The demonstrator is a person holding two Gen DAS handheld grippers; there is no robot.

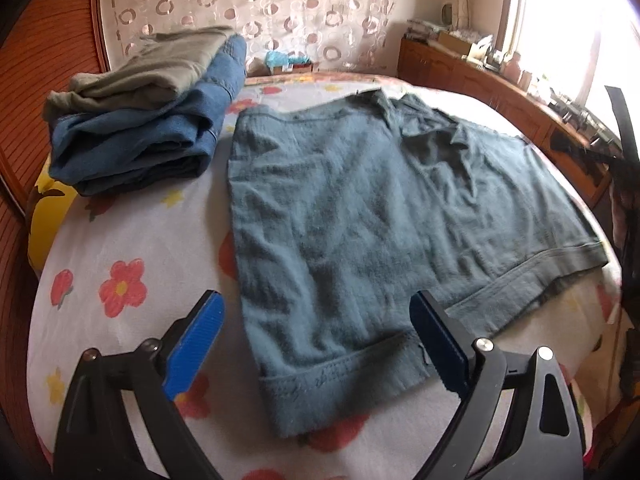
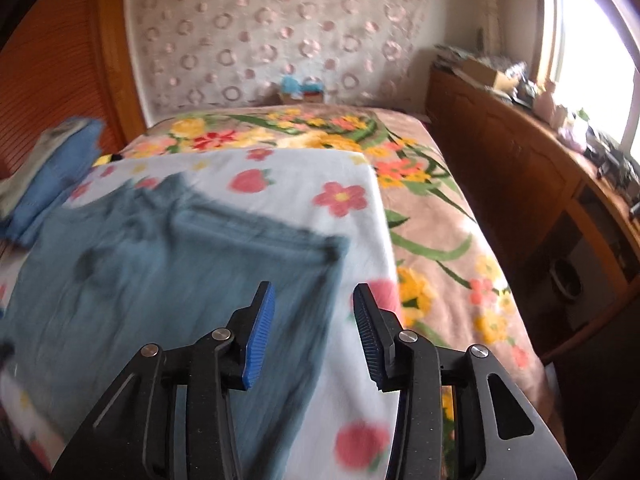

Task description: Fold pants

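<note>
Grey-blue pants (image 1: pixel 360 216) lie folded flat on the white flowered sheet (image 1: pixel 120 240). Their hem edge (image 1: pixel 328 376) is nearest my left gripper (image 1: pixel 316 312), which hovers over that end with its blue pads wide apart and nothing between them. In the right wrist view the same pants (image 2: pixel 168 272) look blurred, with a corner (image 2: pixel 332 248) just ahead of my right gripper (image 2: pixel 314 300). That gripper stands partly open above the cloth's right edge, and no cloth is pinched between its pads.
A stack of folded clothes (image 1: pixel 144 120), olive on top of blue denim, sits at the bed's far left by the wooden headboard (image 1: pixel 48 60). A flowered blanket (image 2: pixel 432 208) covers the right side of the bed. A cluttered wooden cabinet (image 2: pixel 540 168) runs under the window.
</note>
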